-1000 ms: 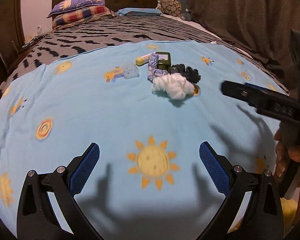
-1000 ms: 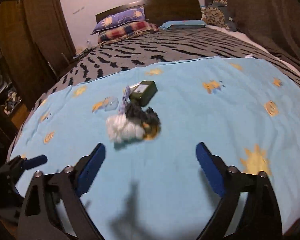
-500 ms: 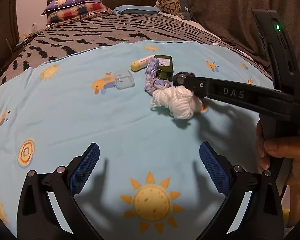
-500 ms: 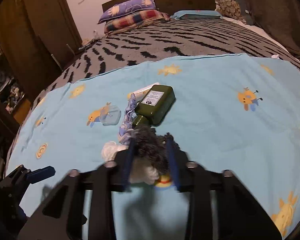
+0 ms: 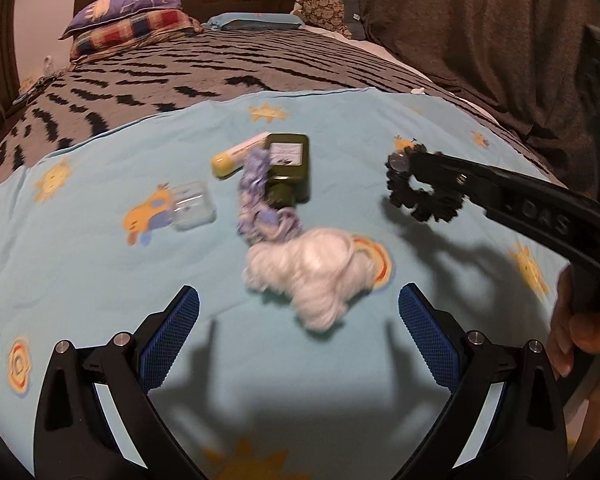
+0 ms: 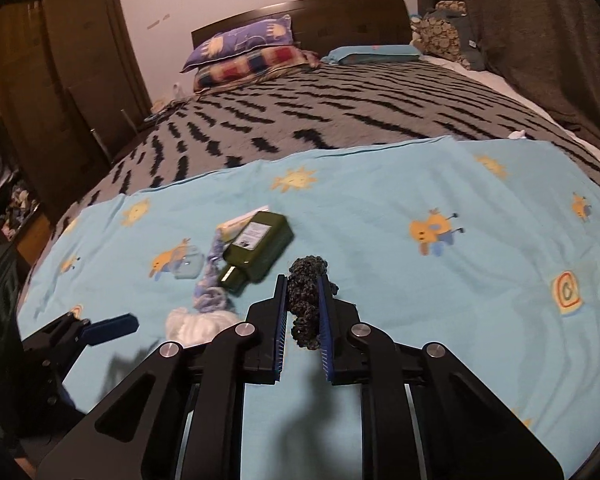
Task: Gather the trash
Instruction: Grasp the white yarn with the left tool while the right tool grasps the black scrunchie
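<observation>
Right now my right gripper is clamped on the dark yarn scrunchie, lifted off the blue sheet, so next I carry it off while my left gripper, wide open and empty, goes for the white yarn wad.

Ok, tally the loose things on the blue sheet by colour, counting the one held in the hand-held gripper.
White: 1, yarn wad
Purple: 1, yarn strand
Black: 1, scrunchie, held
Green: 1, bottle
Yellow: 1, tube
Clear: 1, case
Total: 6
</observation>
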Demonstrator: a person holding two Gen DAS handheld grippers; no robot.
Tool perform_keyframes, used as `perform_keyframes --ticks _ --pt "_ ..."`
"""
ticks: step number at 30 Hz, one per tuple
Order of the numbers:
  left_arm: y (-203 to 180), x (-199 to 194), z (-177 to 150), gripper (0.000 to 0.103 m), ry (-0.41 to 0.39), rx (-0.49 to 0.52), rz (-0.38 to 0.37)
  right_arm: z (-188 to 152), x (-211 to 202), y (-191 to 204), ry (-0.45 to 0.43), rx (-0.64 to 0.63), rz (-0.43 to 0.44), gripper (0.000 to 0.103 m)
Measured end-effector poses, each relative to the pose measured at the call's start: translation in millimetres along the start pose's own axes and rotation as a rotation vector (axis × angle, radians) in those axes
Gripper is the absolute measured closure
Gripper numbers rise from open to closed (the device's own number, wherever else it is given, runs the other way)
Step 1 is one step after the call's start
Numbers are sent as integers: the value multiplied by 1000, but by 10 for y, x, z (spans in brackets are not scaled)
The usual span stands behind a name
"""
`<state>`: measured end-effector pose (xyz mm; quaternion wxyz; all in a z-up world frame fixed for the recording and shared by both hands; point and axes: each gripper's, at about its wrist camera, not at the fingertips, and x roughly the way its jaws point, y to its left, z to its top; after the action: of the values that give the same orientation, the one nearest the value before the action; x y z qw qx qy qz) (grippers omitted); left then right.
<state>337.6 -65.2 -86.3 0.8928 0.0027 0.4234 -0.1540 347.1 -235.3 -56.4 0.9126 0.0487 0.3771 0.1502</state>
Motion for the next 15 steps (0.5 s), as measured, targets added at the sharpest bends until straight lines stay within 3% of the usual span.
perform_keyframes --ticks 3,5,7,15 --pt "-44 139 69 19 17 -2 -12 -11 -19 -84 -1 8 0 87" --pt "-57 238 97 36 37 -10 -27 -26 -26 -117 0 8 -3 87" --pt "-64 300 98 45 56 -14 -33 -53 -32 -148 3 13 -4 87" --pt "-109 -59 -50 52 17 11 -29 -193 -298 -81 -8 10 -1 87"
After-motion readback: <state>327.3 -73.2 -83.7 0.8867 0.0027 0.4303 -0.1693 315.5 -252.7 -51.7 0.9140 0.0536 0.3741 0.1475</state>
